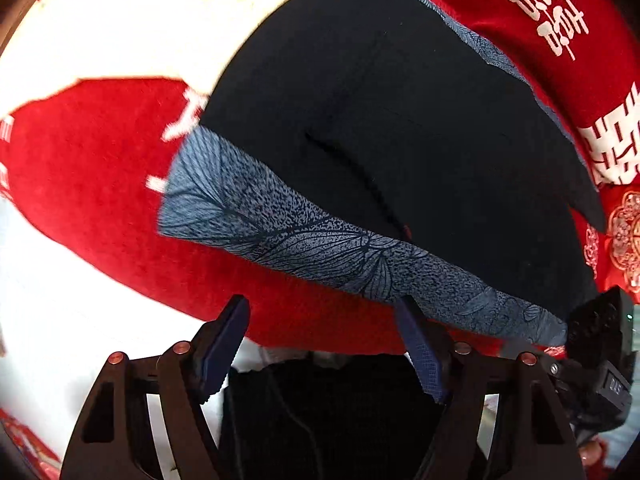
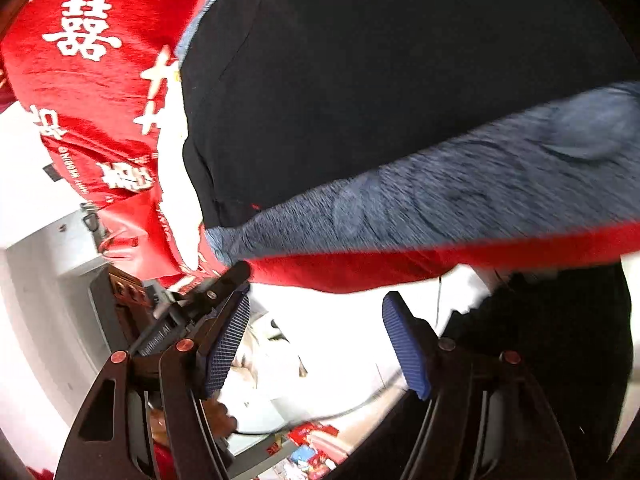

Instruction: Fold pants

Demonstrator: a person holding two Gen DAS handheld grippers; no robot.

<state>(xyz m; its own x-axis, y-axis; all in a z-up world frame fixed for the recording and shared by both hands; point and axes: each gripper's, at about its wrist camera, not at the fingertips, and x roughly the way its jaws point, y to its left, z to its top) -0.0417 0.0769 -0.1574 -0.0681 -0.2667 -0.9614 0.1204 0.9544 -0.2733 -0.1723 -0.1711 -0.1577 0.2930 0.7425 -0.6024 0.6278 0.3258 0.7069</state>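
Hovering spread and empty, left gripper (image 1: 322, 316) and right gripper (image 2: 316, 312) face the pants (image 1: 400, 120).

Red cloth (image 1: 100, 184) with white double-happiness characters (image 1: 548, 16) is spread over the surface. White bedding (image 1: 132, 28) is seen beyond it. Colourful packets (image 2: 312, 452) are scattered on the floor.

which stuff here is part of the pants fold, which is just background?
Job:
pants, dark with a blue leaf-print band
left gripper, open
right gripper, open

Background:
red cloth under the pants
colourful packets, low in right view
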